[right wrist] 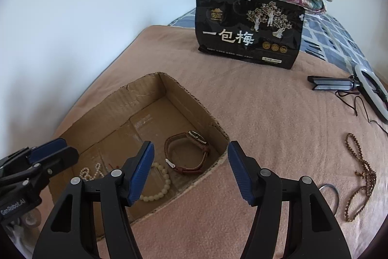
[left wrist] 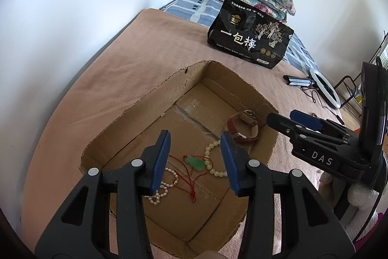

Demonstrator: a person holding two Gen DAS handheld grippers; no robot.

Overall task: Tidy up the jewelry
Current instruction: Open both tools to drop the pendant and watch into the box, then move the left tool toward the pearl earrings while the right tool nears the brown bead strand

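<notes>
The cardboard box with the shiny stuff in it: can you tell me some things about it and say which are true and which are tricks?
1. The watch lies inside the cardboard box. True.
2. The brown bead string is in the box too. False: it lies out on the pink blanket, to the right of the box.
3. The green pendant on its red cord is in the box. True.
4. The right gripper is squeezing the pale bead bracelet. False: its fingers are wide apart and hold nothing.
5. The left gripper is open over the box. True.
</notes>
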